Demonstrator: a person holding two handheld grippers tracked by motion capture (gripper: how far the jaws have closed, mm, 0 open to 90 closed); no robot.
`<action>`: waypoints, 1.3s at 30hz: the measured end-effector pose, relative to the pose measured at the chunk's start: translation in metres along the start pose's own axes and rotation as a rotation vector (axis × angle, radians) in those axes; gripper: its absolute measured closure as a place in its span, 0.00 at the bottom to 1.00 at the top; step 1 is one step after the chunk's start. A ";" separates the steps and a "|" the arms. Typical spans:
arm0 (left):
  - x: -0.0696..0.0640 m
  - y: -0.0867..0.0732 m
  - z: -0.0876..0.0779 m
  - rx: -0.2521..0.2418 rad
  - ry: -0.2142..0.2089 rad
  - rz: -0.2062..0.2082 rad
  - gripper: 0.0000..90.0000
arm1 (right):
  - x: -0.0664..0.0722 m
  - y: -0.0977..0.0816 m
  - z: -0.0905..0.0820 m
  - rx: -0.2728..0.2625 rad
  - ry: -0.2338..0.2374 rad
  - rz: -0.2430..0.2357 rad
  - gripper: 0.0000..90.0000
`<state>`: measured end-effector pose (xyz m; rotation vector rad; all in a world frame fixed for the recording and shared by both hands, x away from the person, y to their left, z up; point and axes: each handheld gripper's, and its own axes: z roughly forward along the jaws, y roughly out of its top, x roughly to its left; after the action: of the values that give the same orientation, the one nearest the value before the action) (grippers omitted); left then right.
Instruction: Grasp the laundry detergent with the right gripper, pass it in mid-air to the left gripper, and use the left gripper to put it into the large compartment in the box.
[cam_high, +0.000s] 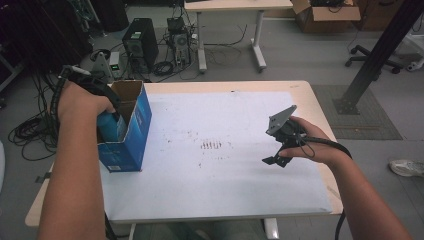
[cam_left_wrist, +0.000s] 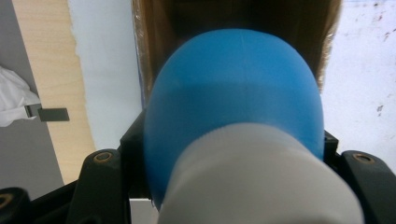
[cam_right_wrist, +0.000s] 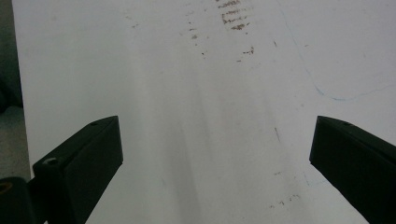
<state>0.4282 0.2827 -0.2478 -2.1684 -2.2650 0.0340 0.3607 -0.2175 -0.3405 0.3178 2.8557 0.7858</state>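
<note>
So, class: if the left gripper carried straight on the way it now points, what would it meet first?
Probably the inside of the open box. The left gripper, shut on a blue bottle, points bottle-first into the box's brown mouth; depth inside is unclear, so floor or wall is uncertain.

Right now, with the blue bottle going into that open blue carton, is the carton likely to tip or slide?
Probably tippy: the blue carton stands tall and narrow, unheld, near the table's left edge. Likely light, being thin cardboard with an open top. The left gripper, shut on the blue bottle, could nudge it; the right gripper is far away, open.
</note>
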 end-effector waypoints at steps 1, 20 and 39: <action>0.000 0.000 0.001 0.003 -0.001 -0.001 0.43 | 0.000 0.000 0.000 0.002 0.000 0.000 0.03; -0.009 0.005 0.023 0.009 0.013 0.011 0.43 | 0.002 -0.003 0.000 0.005 0.001 0.007 0.03; -0.006 0.006 0.044 0.041 0.012 0.012 0.43 | 0.003 -0.006 0.002 0.005 0.005 0.009 0.03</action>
<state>0.4340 0.2762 -0.2916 -2.1561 -2.2246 0.0664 0.3572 -0.2208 -0.3461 0.3305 2.8630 0.7829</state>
